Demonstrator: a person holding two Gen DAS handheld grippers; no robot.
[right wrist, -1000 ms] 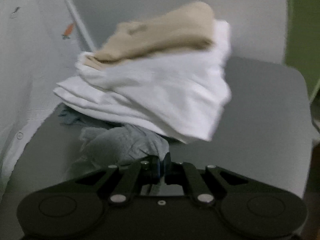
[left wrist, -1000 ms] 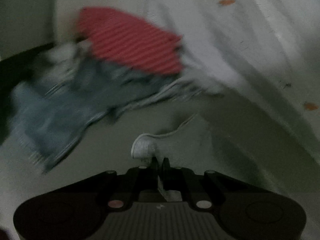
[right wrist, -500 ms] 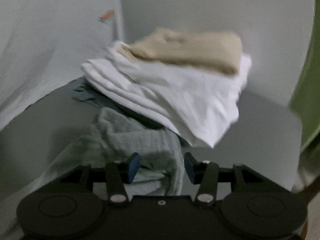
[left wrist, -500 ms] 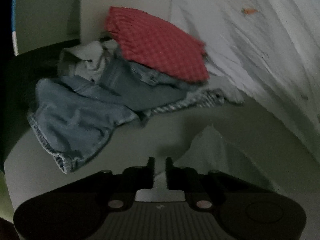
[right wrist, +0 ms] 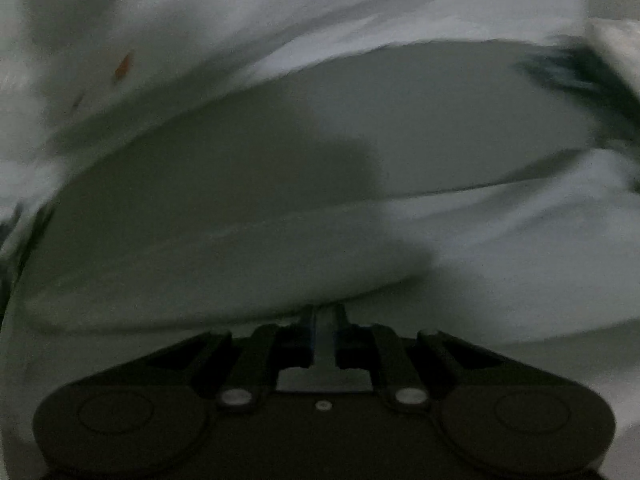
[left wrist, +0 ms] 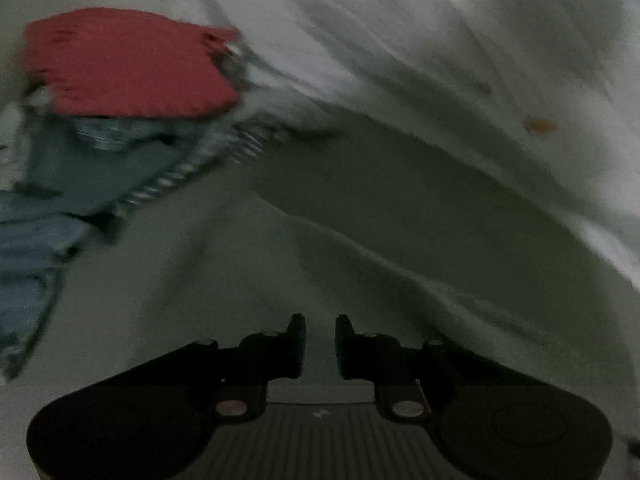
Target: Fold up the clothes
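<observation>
Black left gripper (left wrist: 320,330), ribbed base, silver screws.

In the left wrist view, a folded cloth (left wrist: 128,64) sits on a denim pile (left wrist: 80,168) at ten o'clock. A draped sheet (left wrist: 460,60) spreads from twelve to three o'clock, behind the worktop (left wrist: 360,184) at centre.

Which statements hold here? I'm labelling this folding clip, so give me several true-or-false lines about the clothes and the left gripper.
1. A red garment lies on the denim. True.
2. The left gripper clamps the red garment. False: its jaws are opening, empty, well short of it.
3. The white sheet bears an orange mark. True.
4. In the left wrist view the denim lies at the right. False: at the left.
</observation>
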